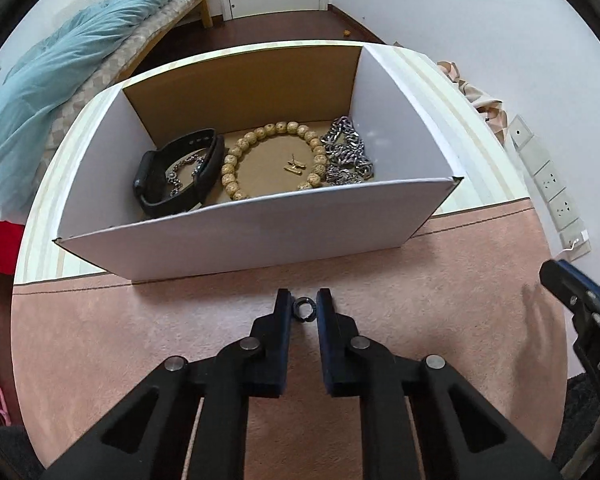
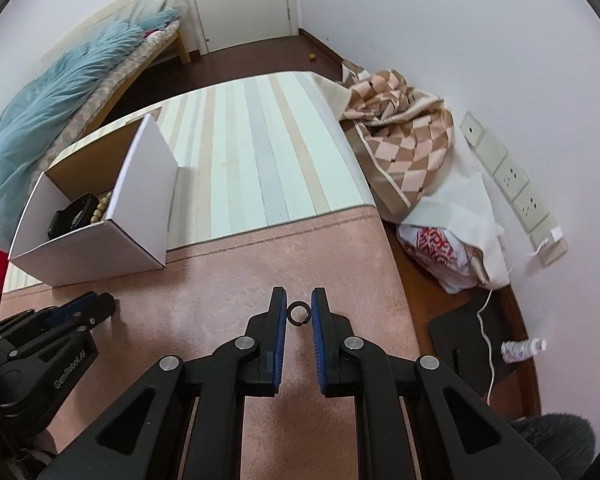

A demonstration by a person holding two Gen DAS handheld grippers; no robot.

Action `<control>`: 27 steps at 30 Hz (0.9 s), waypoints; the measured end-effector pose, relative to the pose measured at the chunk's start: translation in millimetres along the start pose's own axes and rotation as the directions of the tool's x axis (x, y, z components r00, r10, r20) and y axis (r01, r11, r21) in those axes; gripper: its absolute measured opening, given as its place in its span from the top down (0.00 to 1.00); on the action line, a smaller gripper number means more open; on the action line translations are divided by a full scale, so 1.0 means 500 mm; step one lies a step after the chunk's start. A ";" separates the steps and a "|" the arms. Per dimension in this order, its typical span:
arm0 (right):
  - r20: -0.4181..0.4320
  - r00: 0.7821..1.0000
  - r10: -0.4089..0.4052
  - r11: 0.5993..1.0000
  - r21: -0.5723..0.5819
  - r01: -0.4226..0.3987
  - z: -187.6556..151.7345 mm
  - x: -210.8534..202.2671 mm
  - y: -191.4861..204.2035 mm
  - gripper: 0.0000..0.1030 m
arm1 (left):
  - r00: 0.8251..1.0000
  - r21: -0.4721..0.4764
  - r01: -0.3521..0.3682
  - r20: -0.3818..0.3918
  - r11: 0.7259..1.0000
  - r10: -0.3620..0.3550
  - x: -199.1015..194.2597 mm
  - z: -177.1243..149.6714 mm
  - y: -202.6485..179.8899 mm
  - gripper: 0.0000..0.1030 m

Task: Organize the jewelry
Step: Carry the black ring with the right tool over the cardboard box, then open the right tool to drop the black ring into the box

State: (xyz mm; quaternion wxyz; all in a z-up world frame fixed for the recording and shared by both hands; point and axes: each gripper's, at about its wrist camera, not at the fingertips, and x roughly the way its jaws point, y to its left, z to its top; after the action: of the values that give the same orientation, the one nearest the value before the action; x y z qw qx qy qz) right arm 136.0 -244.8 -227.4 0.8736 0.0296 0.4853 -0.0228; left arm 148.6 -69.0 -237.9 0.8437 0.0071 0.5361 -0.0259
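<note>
My left gripper (image 1: 303, 300) hovers over the pink cloth (image 1: 420, 280), shut on a small thick dark ring (image 1: 304, 309) pinched between its pads. Just beyond it stands a white cardboard box (image 1: 236, 236) holding a black watch (image 1: 172, 176), a beige bead bracelet (image 1: 276, 160), a silver chain (image 1: 346, 152) and a small gold earring (image 1: 294, 167). My right gripper (image 2: 299, 298) is shut on a thin dark ring (image 2: 299, 313) above the same cloth, to the right of the box (image 2: 100, 248). Each gripper shows at the edge of the other's view: left gripper (image 2: 108, 304), right gripper (image 1: 548, 274).
The box sits on a striped tabletop (image 2: 260, 152). A checked cloth (image 2: 404, 136) and a white bag (image 2: 452, 248) lie by the wall on the right, below wall sockets (image 2: 516, 188). A bed with a blue duvet (image 1: 60, 64) stands at the left.
</note>
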 end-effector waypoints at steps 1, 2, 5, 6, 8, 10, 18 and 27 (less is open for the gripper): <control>0.007 1.000 0.003 1.000 -0.001 -0.003 0.003 -0.005 0.001 0.87 | 1.000 0.002 0.005 0.004 1.000 -0.005 -0.001 -0.001 0.000 0.90; 0.011 1.000 0.006 1.000 0.000 -0.006 0.004 -0.009 0.002 0.87 | 1.000 0.005 0.007 0.007 1.000 -0.007 -0.005 -0.002 -0.002 0.90; 0.024 0.999 0.026 1.000 0.004 -0.026 0.012 -0.026 0.005 0.87 | 1.000 0.007 0.017 0.022 1.000 -0.017 -0.025 -0.005 -0.006 0.90; 0.028 0.999 0.035 0.999 0.002 -0.035 0.015 -0.033 0.008 0.87 | 0.999 0.005 0.023 0.028 1.000 -0.024 -0.033 -0.004 -0.007 0.90; 0.041 0.997 0.058 0.998 0.001 -0.058 0.022 -0.052 0.016 0.87 | 0.998 -0.007 0.047 0.040 0.999 -0.046 -0.059 0.001 -0.002 0.90; 0.046 0.995 0.089 0.996 0.003 -0.089 0.032 -0.069 0.024 0.87 | 0.995 -0.028 0.074 0.062 0.997 -0.072 -0.101 0.011 0.012 0.90; -0.002 0.940 0.340 0.940 0.037 -0.340 0.138 -0.089 0.097 0.87 | 0.982 -0.091 0.157 0.124 0.983 -0.146 -0.210 0.126 0.106 0.90; -0.212 0.886 0.413 0.909 0.037 -0.415 0.254 0.046 0.197 0.87 | 0.979 -0.181 0.191 -0.032 0.965 -0.199 -0.116 0.218 0.205 0.90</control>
State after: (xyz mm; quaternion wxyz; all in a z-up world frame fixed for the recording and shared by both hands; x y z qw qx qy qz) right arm 262.3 -156.4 -177.0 0.8009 0.1306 0.5593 0.1694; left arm 227.6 31.2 -140.6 0.8208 -0.1201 0.5551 -0.0607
